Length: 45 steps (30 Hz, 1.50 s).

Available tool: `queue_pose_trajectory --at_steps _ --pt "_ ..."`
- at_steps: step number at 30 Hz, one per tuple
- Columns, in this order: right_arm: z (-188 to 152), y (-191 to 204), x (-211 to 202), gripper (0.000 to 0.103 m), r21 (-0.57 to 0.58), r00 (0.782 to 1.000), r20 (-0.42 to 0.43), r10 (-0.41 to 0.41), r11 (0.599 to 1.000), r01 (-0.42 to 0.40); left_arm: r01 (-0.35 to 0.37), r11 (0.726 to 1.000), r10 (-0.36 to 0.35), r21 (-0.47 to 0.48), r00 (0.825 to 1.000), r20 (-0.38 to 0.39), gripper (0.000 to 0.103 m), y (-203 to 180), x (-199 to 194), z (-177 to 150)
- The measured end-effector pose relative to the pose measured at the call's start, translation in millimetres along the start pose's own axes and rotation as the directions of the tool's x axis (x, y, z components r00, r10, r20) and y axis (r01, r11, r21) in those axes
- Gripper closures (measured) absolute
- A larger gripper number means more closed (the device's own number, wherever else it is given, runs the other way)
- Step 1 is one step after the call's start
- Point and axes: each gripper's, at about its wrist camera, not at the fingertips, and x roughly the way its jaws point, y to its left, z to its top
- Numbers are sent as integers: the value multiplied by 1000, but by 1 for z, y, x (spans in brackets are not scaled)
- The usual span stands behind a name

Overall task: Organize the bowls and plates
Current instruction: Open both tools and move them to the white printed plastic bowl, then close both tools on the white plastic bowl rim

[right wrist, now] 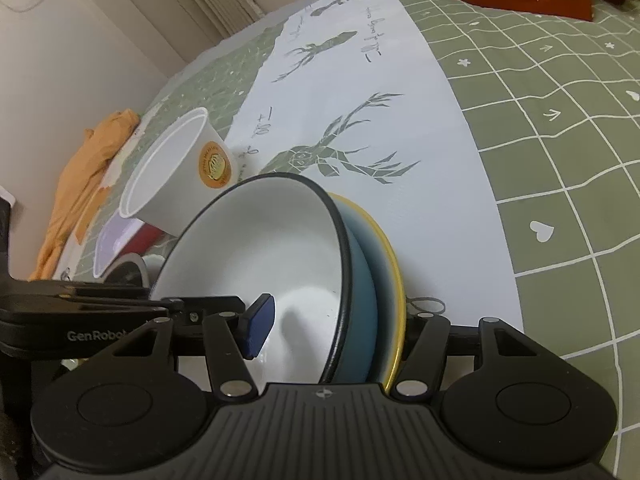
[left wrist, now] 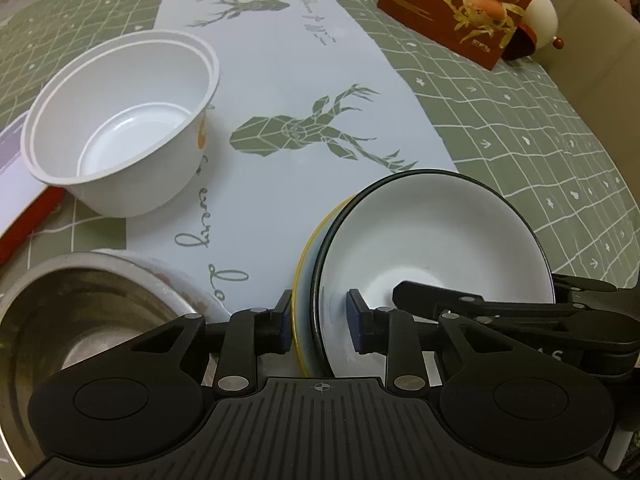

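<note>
Progress assessment, left to right in the left wrist view.

1. Metal bowl (left wrist: 76,312), at 8 o'clock: stands alone on the desk (left wrist: 540,160), not yet stacked.
2. White plastic bowl (left wrist: 120,120), at 10 o'clock: stands apart, its base partly on a red-edged flat item. It appears to be two nested bowls, judging by the doubled rim; this cannot be confirmed.
3. Left gripper (left wrist: 318,322), at 6 o'clock: fingers clamped across the near rims of the stack, one pad outside the yellow-rimmed plate (left wrist: 301,280), the other inside the white bowl (left wrist: 432,240).
4. The white bowl, dark-rimmed, sits nested in the yellow-rimmed plate at 5 o'clock. The pair is tilted; whether it touches the desk cannot be told.
5. Right gripper (right wrist: 332,326): fingers closed over the same pair from the opposite edge, one pad inside the white bowl; the outer pad is hidden behind the plate.
6. Red box (left wrist: 460,4), at 1 o'clock: not part of the task.

Judged status: one bowl-on-plate stack is formed and held by both grippers. Remaining: set it down and gather the metal bowl and the white plastic bowl
</note>
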Motion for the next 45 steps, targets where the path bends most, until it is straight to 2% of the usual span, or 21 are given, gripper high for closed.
queue_pose_trajectory --at_steps 2,4,7,10,13,15,20,22,24,25,26,27,28,29,32,35,37,39,41,43,45 --pt "-1 -1 -1 44 -8 1000 1 -5 1000 5 10 1000 -10 -1 1000 7 74 1 -1 0" --pt "-1 -1 -5 44 -17 999 20 -25 1000 25 35 999 -34 -25 999 28 81 7 -4 -2" --pt "-4 -2 -16 44 -35 996 67 -56 998 59 115 990 -109 -78 991 73 83 22 -15 -8" --pt "-11 4 -34 43 -67 971 163 -176 980 189 195 976 -176 -96 969 172 83 43 -41 -16" --pt "-16 23 -49 42 -116 925 249 -286 940 322 274 959 -239 -73 920 310 83 68 -68 -20" --pt "-10 42 -54 42 -169 909 260 -326 911 376 350 936 -310 -40 871 380 83 89 -78 -20" --pt "29 95 -65 38 -222 877 267 -398 861 458 548 836 -506 -1 772 384 85 133 -72 5" --pt "43 109 -70 25 -206 870 268 -413 858 470 581 814 -528 5 736 423 87 149 -72 16" --pt "52 121 -69 22 -187 855 243 -458 843 504 609 793 -529 14 677 512 87 175 -77 18" --pt "59 131 -65 22 -181 843 215 -492 829 530 607 795 -507 7 657 558 87 190 -78 15" --pt "64 139 -60 22 -182 837 194 -511 820 542 596 803 -477 -8 650 592 87 202 -80 11" --pt "67 146 -56 22 -184 834 178 -522 815 549 568 821 -412 -56 658 631 87 218 -80 10" --pt "70 154 -50 21 -188 832 160 -532 811 555 531 838 -346 -125 694 631 87 227 -81 12" --pt "73 162 -44 20 -193 834 148 -532 811 552 475 853 -264 -214 748 609 87 237 -83 17" --pt "80 179 -20 20 -194 861 137 -489 839 508 419 864 -217 -281 811 543 86 252 -83 28" --pt "92 187 14 20 -203 900 57 -432 878 434 439 857 -277 -268 833 479 86 252 -71 41" --pt "99 187 35 21 -162 906 21 -422 893 419 409 881 -279 -239 855 436 86 240 -67 52" --pt "105 185 48 22 -125 920 3 -392 913 390 341 921 -245 -186 882 402 86 227 -66 60" --pt "110 187 57 23 -91 936 8 -353 931 352 266 945 -175 -188 901 396 86 226 -59 55" --pt "111 188 68 23 -73 940 4 -340 938 340 243 945 -145 -221 912 383 86 228 -50 53" --pt "112 188 82 23 -54 941 -9 -337 940 336 261 939 -168 -224 917 362 86 227 -38 53"
